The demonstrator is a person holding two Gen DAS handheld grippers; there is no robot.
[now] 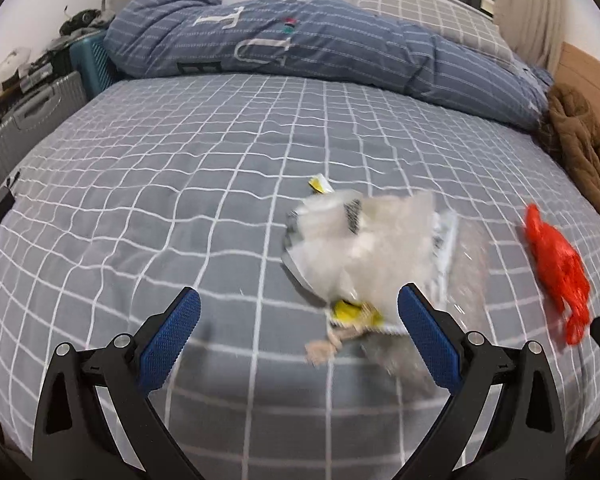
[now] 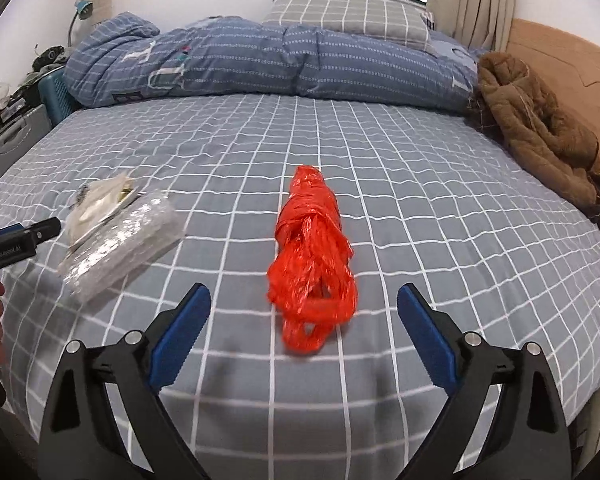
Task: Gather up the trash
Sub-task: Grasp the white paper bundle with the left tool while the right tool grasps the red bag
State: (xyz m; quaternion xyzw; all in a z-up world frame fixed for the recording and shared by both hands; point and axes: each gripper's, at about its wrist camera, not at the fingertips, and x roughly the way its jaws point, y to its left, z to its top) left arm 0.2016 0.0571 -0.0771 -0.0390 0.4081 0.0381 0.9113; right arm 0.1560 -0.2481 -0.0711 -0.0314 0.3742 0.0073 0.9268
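Best to bring the right gripper (image 2: 304,324) down squarely over the red plastic bag (image 2: 314,256), jaws spread wide and empty, one pad to each side of the crumpled lower loops, then close low against the bed sheet (image 2: 440,208) without snagging the cloth; likewise to ease the left gripper (image 1: 298,332), jaws also apart and holding nothing, forward to straddle the heap of clear wrappers (image 1: 364,248), pinching a thick fold rather than a loose edge, since thin film probably slips; red bag twisted into a long bundle, glossy and crinkled, lying near the middle of the bed just ahead of the right fingers; wrappers pale, translucent, blurred, with yellow scraps (image 1: 354,312) at the near edge, lying just beside the bag.
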